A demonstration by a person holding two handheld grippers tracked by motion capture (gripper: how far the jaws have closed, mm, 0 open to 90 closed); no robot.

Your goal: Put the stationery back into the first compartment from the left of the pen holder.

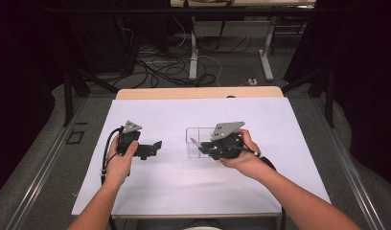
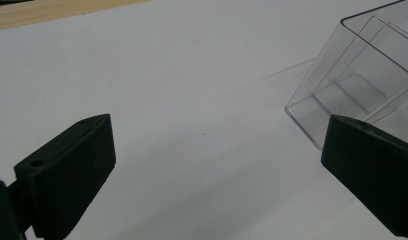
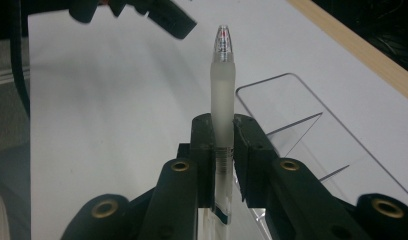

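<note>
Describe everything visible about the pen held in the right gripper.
The frosted translucent plastic pen has a clear tapered tip with a red mark inside and a clear lower barrel with fine printing. The right gripper is shut on its middle, both black pads pressing its sides. It points straight out along the jaws, above the white table sheet and beside the clear plastic divided box, touching neither.

High view: above the near edge, facing 12 o'clock over the white tabletop [image 1: 184, 182]. Both gripper views: close, low over it, sharing the clear plastic compartment box [image 2: 357, 85] at 2 o'clock.
</note>
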